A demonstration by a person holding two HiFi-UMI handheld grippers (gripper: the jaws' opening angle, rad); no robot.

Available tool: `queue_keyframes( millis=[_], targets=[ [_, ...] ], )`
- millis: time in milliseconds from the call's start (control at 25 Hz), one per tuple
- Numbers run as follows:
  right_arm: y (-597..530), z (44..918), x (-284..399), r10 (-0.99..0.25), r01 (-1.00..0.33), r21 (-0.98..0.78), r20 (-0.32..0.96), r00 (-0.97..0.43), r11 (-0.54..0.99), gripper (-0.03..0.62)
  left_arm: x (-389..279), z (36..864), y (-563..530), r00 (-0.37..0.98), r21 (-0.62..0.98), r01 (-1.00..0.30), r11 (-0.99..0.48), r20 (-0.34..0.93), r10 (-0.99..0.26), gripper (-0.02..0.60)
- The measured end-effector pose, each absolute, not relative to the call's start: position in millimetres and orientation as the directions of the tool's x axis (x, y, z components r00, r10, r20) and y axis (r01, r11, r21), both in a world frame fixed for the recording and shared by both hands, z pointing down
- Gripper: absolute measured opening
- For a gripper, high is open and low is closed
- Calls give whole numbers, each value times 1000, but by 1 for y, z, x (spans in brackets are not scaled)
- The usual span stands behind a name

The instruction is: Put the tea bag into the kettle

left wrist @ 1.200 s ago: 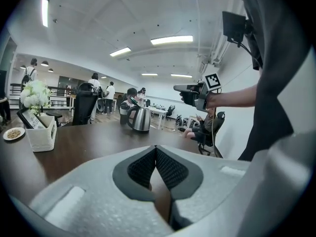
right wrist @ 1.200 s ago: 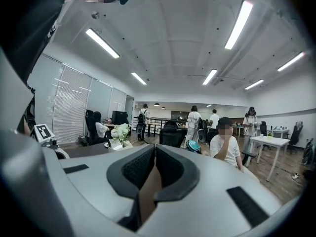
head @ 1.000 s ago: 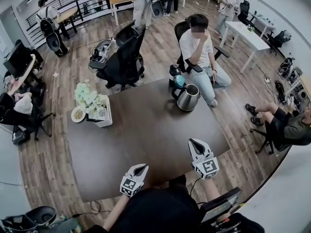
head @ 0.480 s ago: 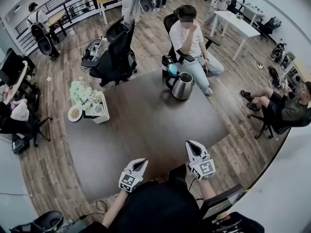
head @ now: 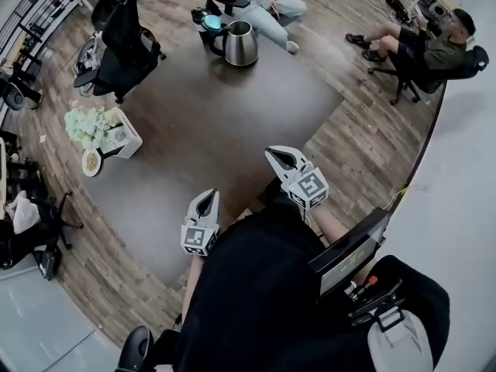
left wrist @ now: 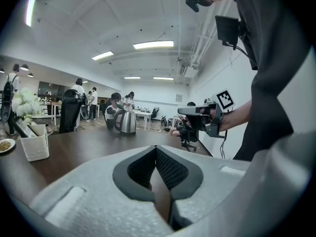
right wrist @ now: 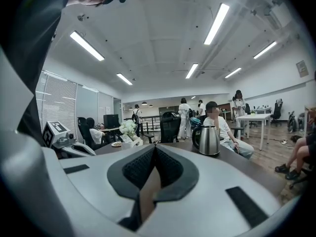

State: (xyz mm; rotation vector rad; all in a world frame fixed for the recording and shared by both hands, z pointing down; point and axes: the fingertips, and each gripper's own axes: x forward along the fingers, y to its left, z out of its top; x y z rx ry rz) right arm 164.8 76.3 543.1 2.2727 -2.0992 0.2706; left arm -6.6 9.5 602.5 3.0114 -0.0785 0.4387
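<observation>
The steel kettle (head: pixel 241 43) stands at the table's far end with its teal-lined lid (head: pixel 211 22) tipped open; it also shows in the left gripper view (left wrist: pixel 127 122) and the right gripper view (right wrist: pixel 209 140). No tea bag can be made out in any view. My left gripper (head: pixel 208 198) hovers over the near edge of the dark table (head: pixel 209 115), shut with nothing in it (left wrist: pixel 156 147). To its right, my right gripper (head: pixel 277 155) is also shut and empty (right wrist: pixel 154 146). Both point toward the kettle, well short of it.
A white box (head: pixel 122 133) with white flowers (head: pixel 87 122) sits at the table's left edge, a small plate (head: pixel 91 162) beside it. A black office chair (head: pixel 124 41) stands behind the table. People sit beyond the kettle and at the right.
The head view has tilted down, so the kettle and table have slid toward the top of the picture. Both grippers stay shut over the near edge of the table.
</observation>
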Motion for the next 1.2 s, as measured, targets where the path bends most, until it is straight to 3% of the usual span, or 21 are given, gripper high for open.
queue_keyframes(
  millis=[680,1200],
  targets=[
    [58,611,106,-947,-995,-95,320,-1,-31,6,-32,617,0,964,115,-68,-991,263,-36,5],
    [28,622,83,-926,-995,-91,372,-67,36,6,-46,616,-28,968,135,-119,-984,236,-85,5]
  ],
)
